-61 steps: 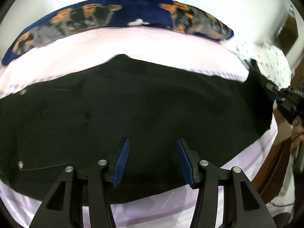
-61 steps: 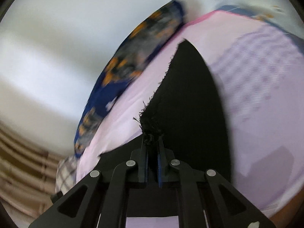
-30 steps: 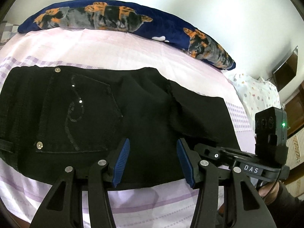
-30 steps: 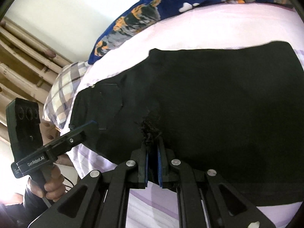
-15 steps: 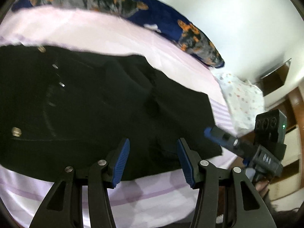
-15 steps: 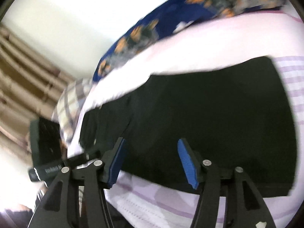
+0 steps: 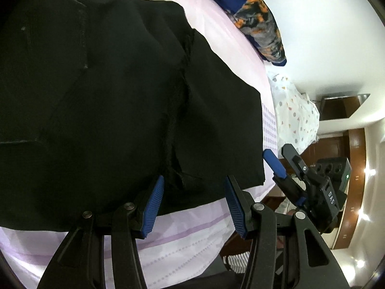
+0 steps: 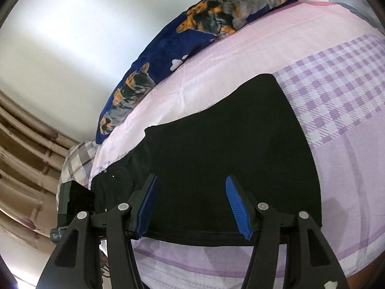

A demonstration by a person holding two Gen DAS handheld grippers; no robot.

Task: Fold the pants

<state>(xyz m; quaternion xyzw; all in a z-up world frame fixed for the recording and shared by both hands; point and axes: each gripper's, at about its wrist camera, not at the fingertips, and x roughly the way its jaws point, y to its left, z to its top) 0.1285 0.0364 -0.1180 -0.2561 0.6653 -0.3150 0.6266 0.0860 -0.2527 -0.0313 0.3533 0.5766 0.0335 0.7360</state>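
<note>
left wrist view: folded black fabric pants fill upper left, flat on pink-and-lilac checked bedsheet. left gripper parted, empty. right gripper jaws parted, holding nothing, pants beyond.

Ahead of the gripper a bed spreads out under a pale pink sheet, which turns to a lilac check pattern up and to the right of the gripper and carries lilac stripes just below its tips. Along the far edge of the bed, well beyond the gripper, lies a dark blue blanket printed with orange and grey dogs and white paw marks, against a white wall. Far to the left sits a plaid pillow, beside cane furniture. In the left wrist view a white cloth with small coloured spots lies up and right of the gripper, with brown wooden cabinets behind.
</note>
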